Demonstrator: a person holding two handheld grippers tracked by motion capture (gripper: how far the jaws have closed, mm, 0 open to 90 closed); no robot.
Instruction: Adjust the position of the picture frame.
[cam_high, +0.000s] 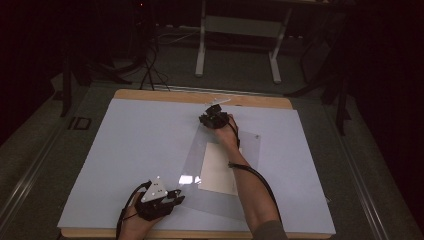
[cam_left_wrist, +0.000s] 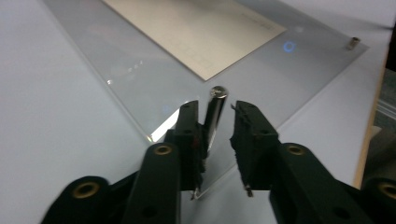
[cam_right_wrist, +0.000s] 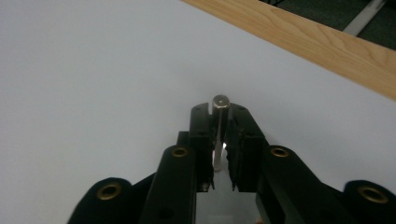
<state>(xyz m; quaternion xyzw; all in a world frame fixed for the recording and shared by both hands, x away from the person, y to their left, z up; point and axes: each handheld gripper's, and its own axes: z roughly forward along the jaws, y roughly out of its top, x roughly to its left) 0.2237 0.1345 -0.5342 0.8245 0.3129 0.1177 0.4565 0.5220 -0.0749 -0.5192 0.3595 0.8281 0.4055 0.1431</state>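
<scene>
Your left gripper (cam_high: 172, 199) sits near the bottom of the high view, left of the middle, at the near corner of a clear plastic sheet (cam_high: 200, 150). In the left gripper view its jaws are apart, and a shiny metal pin (cam_left_wrist: 214, 116) stands between them. The pin leans against the left jaw, and there is a gap between it and the right jaw. So these jaws are loose and are not squeezing the pin. Your right gripper (cam_high: 212, 119) is in the upper middle of the high view, at the far corner of the same clear sheet. In the right gripper view its jaws are pressed close on a second metal pin (cam_right_wrist: 219, 123), which stands up in the middle of the frame with its round top showing above the jaws. These jaws are holding that pin tight. The clear sheet lies flat on the pale blue table (cam_high: 130, 150), turned a bit so its corners point up and down in the high view. A cream paper (cam_high: 217, 170) lies in the middle of the sheet; you cannot tell if it is on top or under it. In the left gripper view, a small metal stud (cam_left_wrist: 353, 43) sits at the sheet's corner in the upper right of the frame. The table's wooden edge (cam_right_wrist: 327, 42) shows in the upper right of the right gripper view.
</scene>
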